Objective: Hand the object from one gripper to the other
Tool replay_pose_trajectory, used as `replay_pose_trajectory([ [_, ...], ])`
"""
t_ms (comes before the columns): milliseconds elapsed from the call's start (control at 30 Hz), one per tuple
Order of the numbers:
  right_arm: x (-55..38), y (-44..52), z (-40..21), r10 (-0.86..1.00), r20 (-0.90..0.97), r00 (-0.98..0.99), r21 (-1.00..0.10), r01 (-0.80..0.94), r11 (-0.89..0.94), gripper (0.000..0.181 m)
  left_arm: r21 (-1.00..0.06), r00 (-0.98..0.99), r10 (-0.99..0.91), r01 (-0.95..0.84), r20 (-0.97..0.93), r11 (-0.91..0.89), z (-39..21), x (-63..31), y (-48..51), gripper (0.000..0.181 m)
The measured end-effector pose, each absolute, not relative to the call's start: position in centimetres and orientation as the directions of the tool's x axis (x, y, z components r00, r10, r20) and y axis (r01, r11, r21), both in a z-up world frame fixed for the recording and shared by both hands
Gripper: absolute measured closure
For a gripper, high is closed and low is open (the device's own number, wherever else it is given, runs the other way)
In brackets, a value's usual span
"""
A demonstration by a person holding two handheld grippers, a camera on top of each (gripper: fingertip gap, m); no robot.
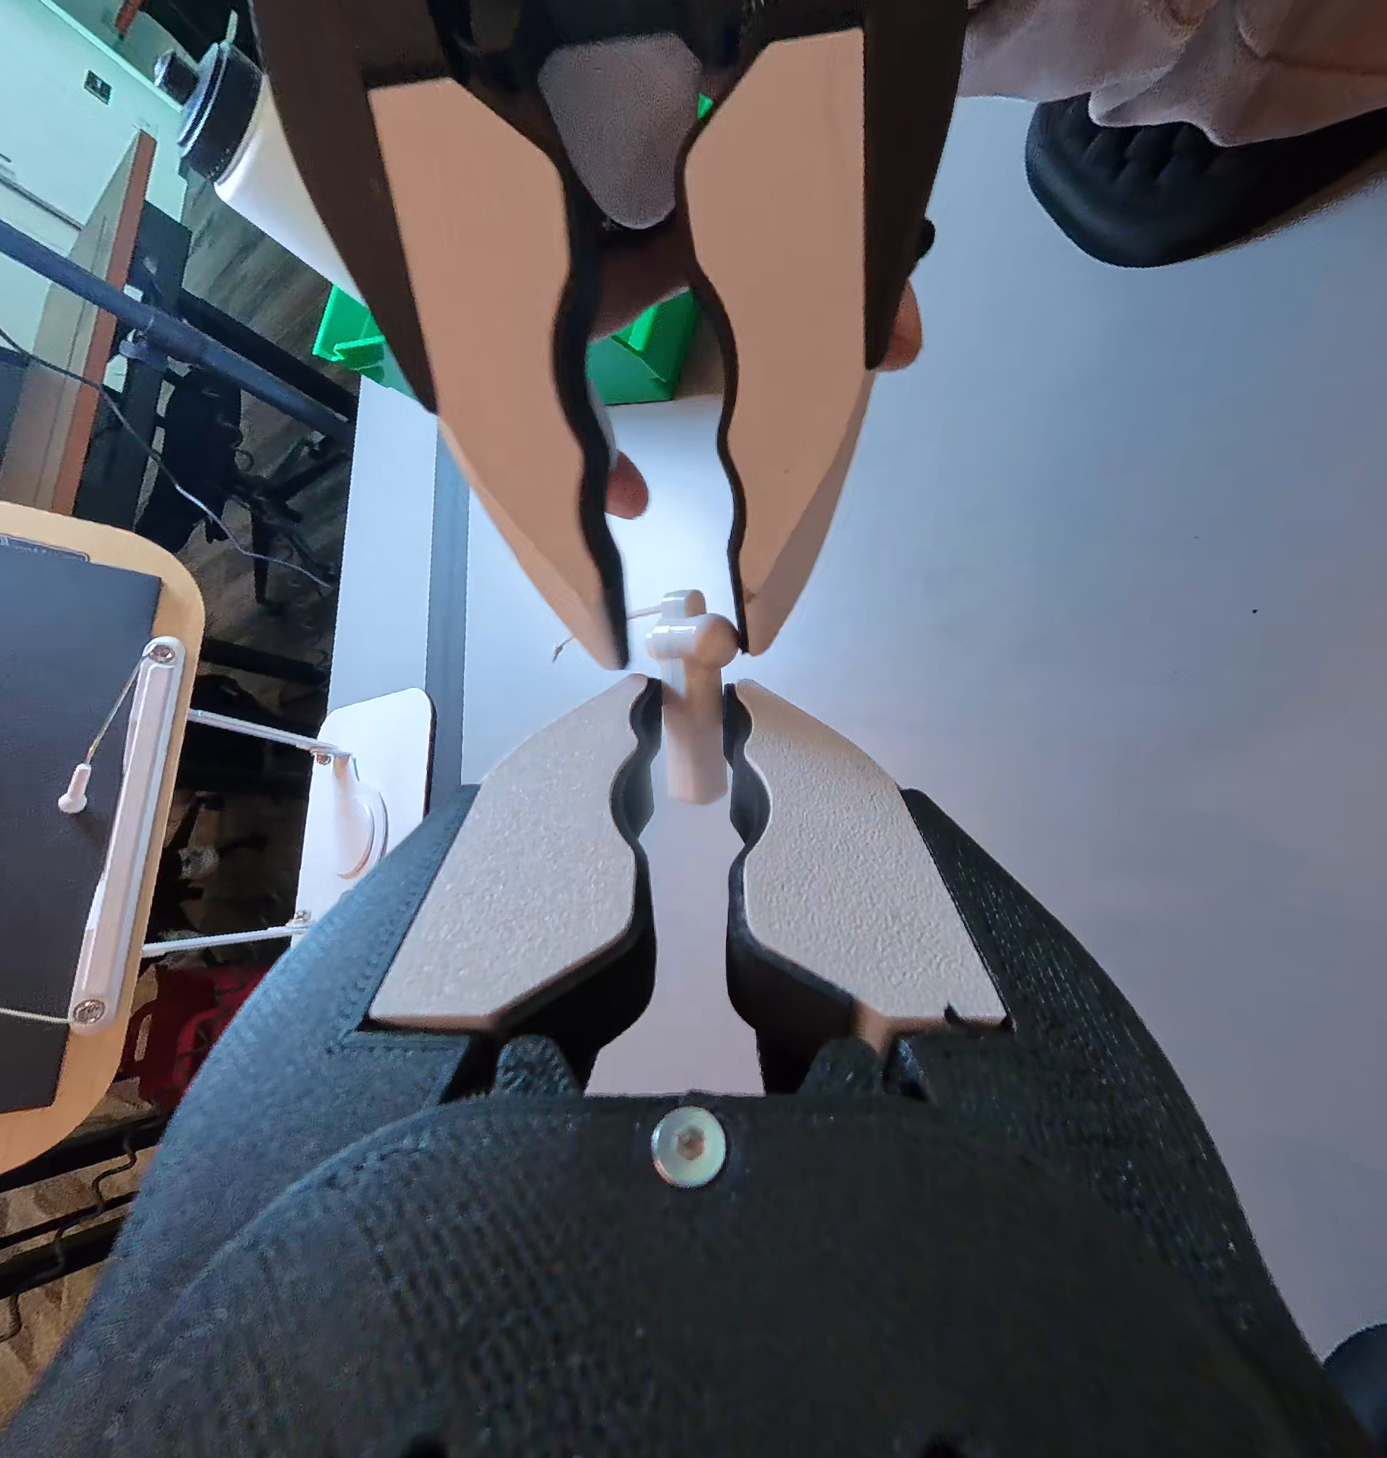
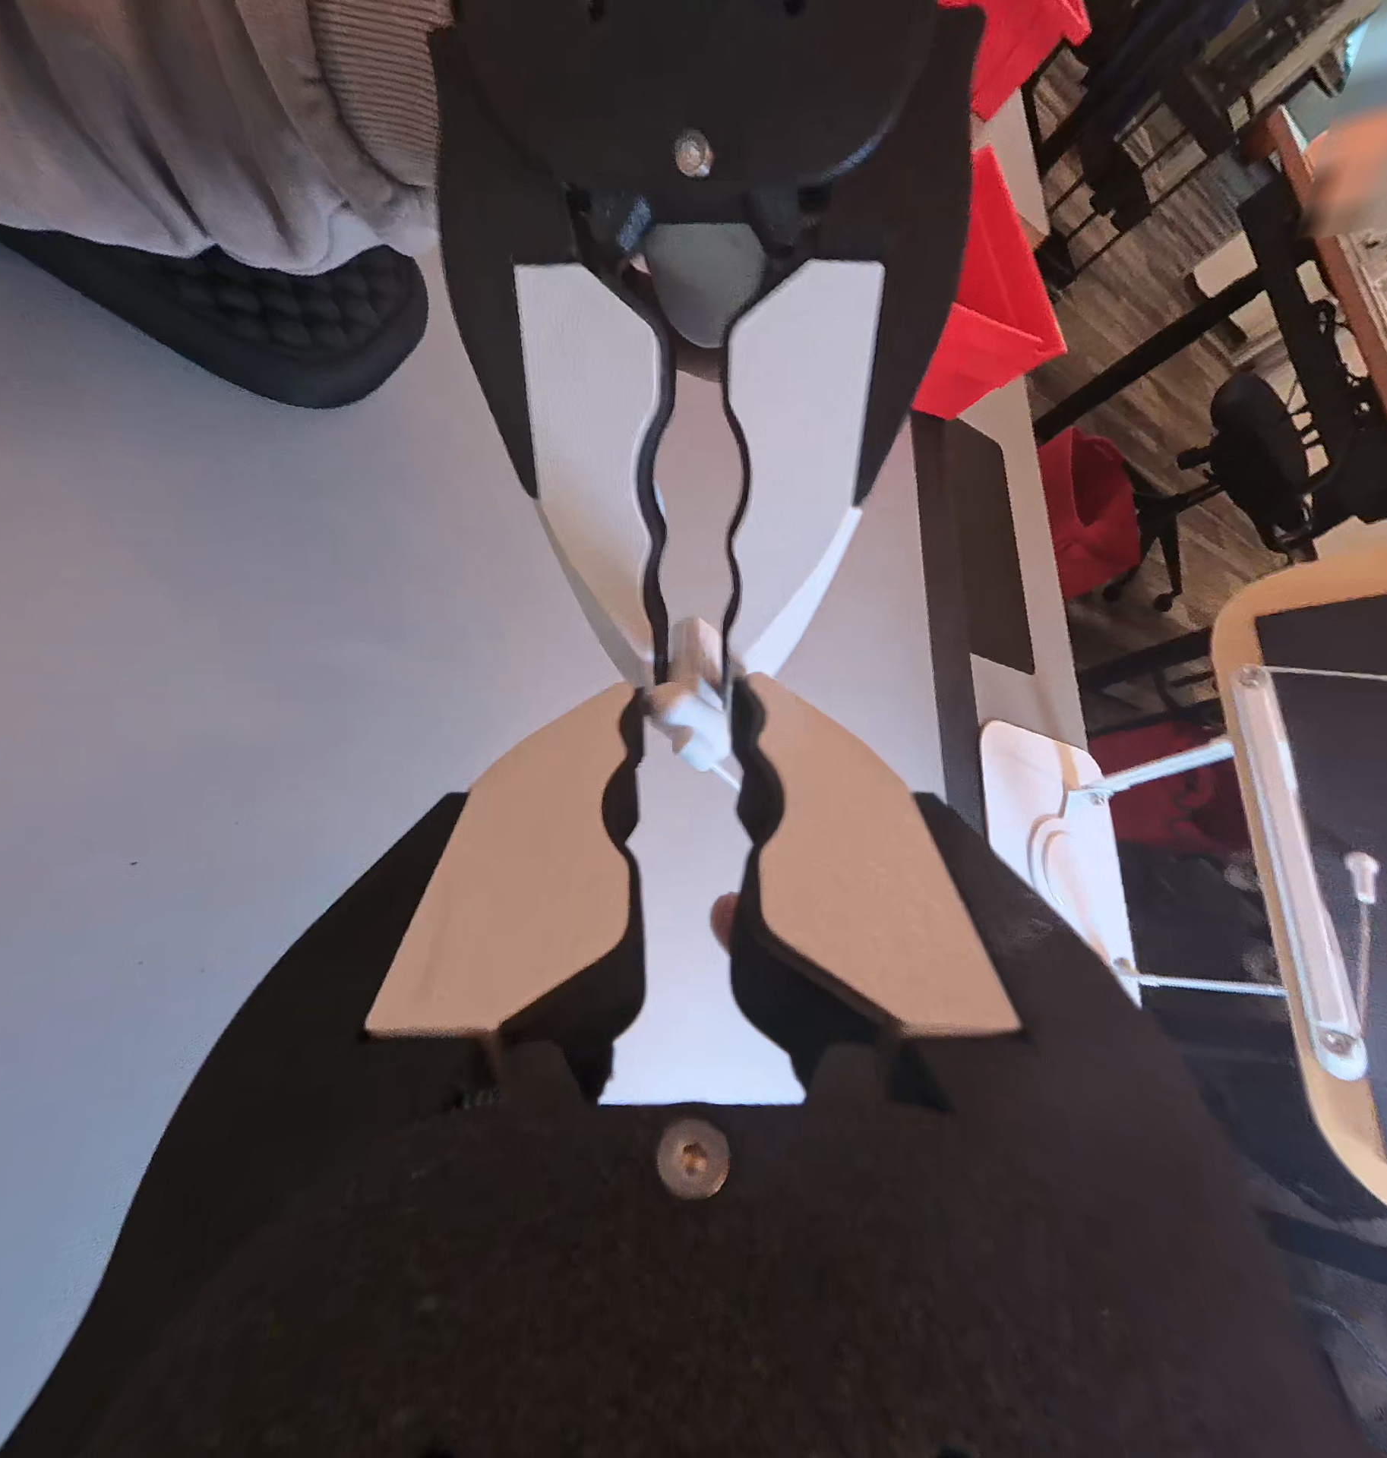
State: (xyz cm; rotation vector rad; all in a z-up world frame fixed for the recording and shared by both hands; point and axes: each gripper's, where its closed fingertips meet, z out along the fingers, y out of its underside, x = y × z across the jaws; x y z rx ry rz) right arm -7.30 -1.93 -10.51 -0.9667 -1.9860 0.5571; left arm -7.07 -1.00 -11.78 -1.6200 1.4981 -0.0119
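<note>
A small white plastic peg (image 1: 690, 749) with a cross piece and a round knob at its head is held above the white table (image 1: 1069, 631). My left gripper (image 1: 690, 686), with grey-white pads, is shut on the peg's stem. My right gripper (image 1: 682, 651), with tan pads, meets it tip to tip from the far side. Its jaws stand slightly apart around the peg's head, one fingertip touching the knob. In the right wrist view the peg (image 2: 690, 718) sits between my right gripper's (image 2: 689, 698) tips, and the left gripper (image 2: 694, 671) comes in from the top.
A black padded rest (image 1: 1148, 181) lies at the table's far side under a person's sleeve (image 2: 161, 118). A green bin (image 1: 643, 363) and red bins (image 2: 990, 315) stand beyond the table edge. A wooden side table with a black board (image 1: 43, 789) stands beside the table. My left and right fingertips are right by each other.
</note>
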Motion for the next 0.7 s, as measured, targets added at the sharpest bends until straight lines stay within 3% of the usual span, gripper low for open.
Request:
replay_pose_trajectory([
  [33, -7.4, -2.2, -10.6, 0.795, 0.486, -0.363, -0.678, 0.417, 0.605, 0.169, -0.59, 0.267, -0.796, -0.796, -0.543, 0.136, -11.9, -7.2, -0.9, 0.166],
  [233, -7.3, -2.2, -10.0, 0.804, 0.475, -0.358, -0.709, 0.385, 0.591, 0.17, -0.642, 0.287, -0.81, -0.754, -0.511, 0.137, -11.2, -7.3, -1.1, 0.166],
  [433, -6.3, -1.3, -7.2, 0.835, 0.464, -0.295, -0.784, 0.302, 0.542, 0.17, -0.802, 0.407, -0.805, -0.582, -0.431, 0.135, -8.1, -7.5, -0.7, 0.162],
  [567, -5.0, -0.5, -2.5, 0.885, 0.417, -0.205, -0.892, 0.096, 0.442, 0.17, -0.927, 0.476, -0.835, -0.362, -0.278, 0.102, -5.7, -8.1, -0.3, 0.151],
  [700, -3.0, 0.6, 2.3, 0.942, 0.304, -0.141, -0.947, -0.151, 0.283, 0.17, -0.979, 0.436, -0.895, -0.203, -0.099, 0.009, -5.8, -8.1, -0.2, 0.146],
])
